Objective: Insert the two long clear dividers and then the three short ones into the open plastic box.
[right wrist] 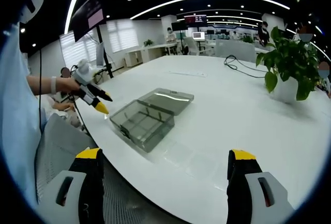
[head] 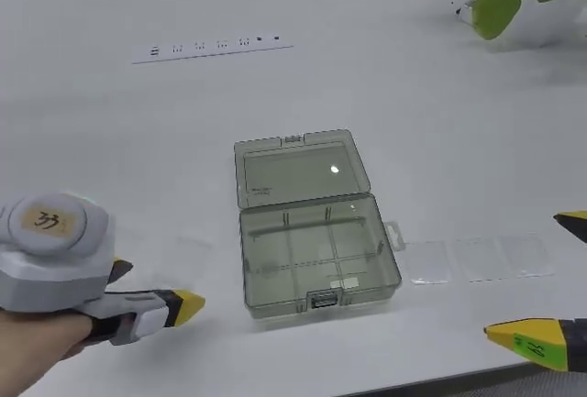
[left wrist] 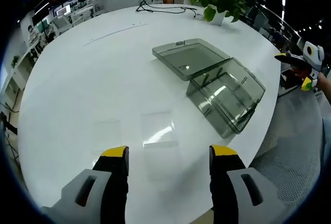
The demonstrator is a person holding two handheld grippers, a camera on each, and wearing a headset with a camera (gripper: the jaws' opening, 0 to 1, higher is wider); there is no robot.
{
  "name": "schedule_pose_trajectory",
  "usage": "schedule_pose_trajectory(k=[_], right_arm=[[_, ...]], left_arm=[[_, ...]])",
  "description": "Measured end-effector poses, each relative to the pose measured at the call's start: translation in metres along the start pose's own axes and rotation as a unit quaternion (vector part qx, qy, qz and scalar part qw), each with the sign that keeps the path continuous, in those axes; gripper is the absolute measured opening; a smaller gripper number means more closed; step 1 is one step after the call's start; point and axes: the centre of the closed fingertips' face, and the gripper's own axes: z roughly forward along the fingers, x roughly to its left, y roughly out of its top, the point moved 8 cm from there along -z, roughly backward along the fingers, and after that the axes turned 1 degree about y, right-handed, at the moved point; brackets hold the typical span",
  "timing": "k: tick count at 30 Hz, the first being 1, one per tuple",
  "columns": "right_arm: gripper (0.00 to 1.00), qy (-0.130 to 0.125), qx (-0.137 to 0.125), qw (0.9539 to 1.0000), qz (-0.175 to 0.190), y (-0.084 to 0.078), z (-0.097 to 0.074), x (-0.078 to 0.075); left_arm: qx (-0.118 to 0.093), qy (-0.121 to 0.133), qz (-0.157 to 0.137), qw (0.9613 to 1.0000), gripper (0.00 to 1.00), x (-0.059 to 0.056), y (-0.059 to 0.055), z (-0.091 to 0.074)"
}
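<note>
Smoky plastic box (head: 275,294) open, left tongs (left wrist: 168,152) spread empty, right tongs (right wrist: 165,154) spread empty

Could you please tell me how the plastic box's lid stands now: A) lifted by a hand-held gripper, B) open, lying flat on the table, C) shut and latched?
B: the lid lies open and flat on the table behind the box.

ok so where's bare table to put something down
Widest free patch: between the strip and the lid, stretching right toward the plant. Crowded: three right dividers lie beside the box, two left dividers on its other side; the front edge is narrow.
</note>
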Motion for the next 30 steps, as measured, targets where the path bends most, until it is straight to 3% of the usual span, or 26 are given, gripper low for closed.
schedule_pose_trajectory(k=[2,3,5,7,14,18,30], right_arm=[[1.00,0.001,0.001,1.0000,-0.001,0.000,0.001,0.001],[1.00,0.002,0.001,1.0000,-0.001,0.000,0.001,0.001],[1.00,0.003,0.002,1.0000,-0.002,-0.001,0.002,0.002],[1.00,0.004,0.002,1.0000,-0.002,0.000,0.003,0.002],[1.00,0.008,0.001,1.0000,-0.005,0.002,0.005,0.004],[1.00,0.010,0.002,0.9999,-0.008,0.003,0.006,0.004],[1.00,0.016,0.002,0.9998,-0.011,0.005,0.008,0.005]], left_arm=[[-0.015,0.001,0.007,0.9999,0.80,-0.001,-0.001,-0.003],[-0.036,0.003,0.011,0.9993,0.88,-0.001,0.000,-0.004],[-0.054,0.013,0.016,0.9983,0.98,-0.001,-0.001,-0.007],[-0.082,0.018,0.034,0.9959,1.00,-0.003,-0.001,-0.012],[-0.121,0.034,0.019,0.9919,1.00,0.000,-0.011,-0.021],[-0.121,0.049,0.015,0.9913,1.00,0.002,-0.016,-0.024],[-0.126,0.056,0.007,0.9904,0.98,0.002,-0.019,-0.028]])
